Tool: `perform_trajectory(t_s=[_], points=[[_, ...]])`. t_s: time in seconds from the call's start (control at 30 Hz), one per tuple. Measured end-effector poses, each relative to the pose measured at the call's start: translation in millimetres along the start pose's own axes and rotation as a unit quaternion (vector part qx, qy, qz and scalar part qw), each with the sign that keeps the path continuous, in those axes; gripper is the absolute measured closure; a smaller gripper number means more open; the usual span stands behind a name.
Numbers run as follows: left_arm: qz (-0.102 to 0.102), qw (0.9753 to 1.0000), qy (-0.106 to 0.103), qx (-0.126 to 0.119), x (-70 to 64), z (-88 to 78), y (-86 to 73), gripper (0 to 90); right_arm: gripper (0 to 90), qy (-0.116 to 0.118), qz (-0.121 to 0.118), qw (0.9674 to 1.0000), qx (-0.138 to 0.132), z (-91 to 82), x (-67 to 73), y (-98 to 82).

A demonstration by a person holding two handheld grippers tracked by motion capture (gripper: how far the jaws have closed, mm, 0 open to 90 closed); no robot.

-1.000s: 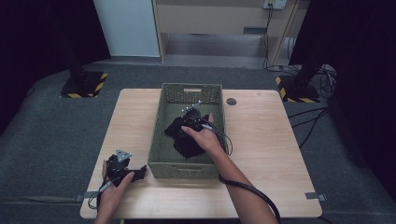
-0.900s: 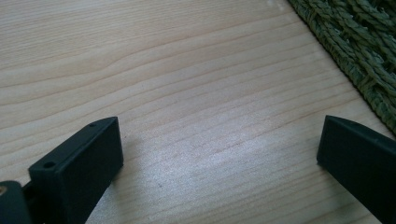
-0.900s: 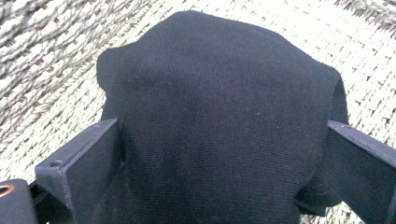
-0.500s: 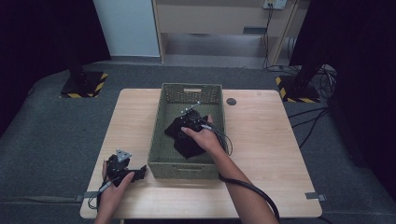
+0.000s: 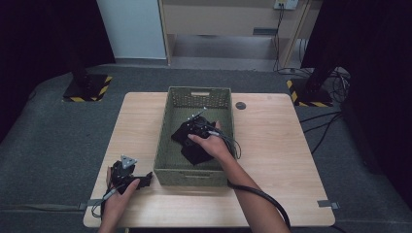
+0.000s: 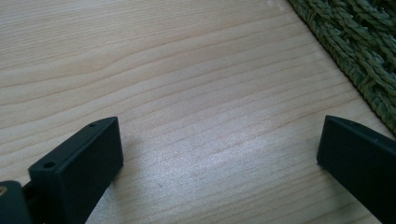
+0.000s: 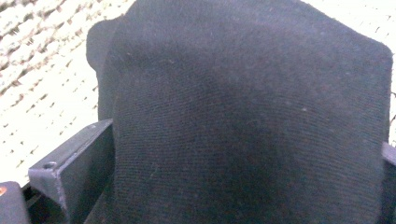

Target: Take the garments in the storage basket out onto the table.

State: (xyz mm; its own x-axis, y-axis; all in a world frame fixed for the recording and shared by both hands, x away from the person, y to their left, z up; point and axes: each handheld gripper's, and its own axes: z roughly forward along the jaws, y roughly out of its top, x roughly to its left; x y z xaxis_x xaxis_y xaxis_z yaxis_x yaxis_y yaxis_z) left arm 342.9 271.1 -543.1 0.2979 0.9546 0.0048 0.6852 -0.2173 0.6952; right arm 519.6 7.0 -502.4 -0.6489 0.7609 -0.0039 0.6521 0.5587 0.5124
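— High view first: right tongs (image 5: 193,127) are down inside the green woven basket (image 5: 167,130), and there's a black knitted cloth (image 7: 247,116) lying between their jaws, which stand wide either side of it.

— And the left tongs (image 6: 219,149)?

— Spread apart over the pale wooden surface (image 6: 187,74), nothing between them, basket wall just beside one jaw.
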Motion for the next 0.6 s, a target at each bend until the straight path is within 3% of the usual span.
perform_trajectory(t_s=[0.6], points=[[-0.001, 1.0000, 0.000, -0.001, -0.2, 0.1, 0.0, 0.0, 0.2, -0.001, -0.005, 0.9998, 0.019, 10.3, -3.5, 0.6]])
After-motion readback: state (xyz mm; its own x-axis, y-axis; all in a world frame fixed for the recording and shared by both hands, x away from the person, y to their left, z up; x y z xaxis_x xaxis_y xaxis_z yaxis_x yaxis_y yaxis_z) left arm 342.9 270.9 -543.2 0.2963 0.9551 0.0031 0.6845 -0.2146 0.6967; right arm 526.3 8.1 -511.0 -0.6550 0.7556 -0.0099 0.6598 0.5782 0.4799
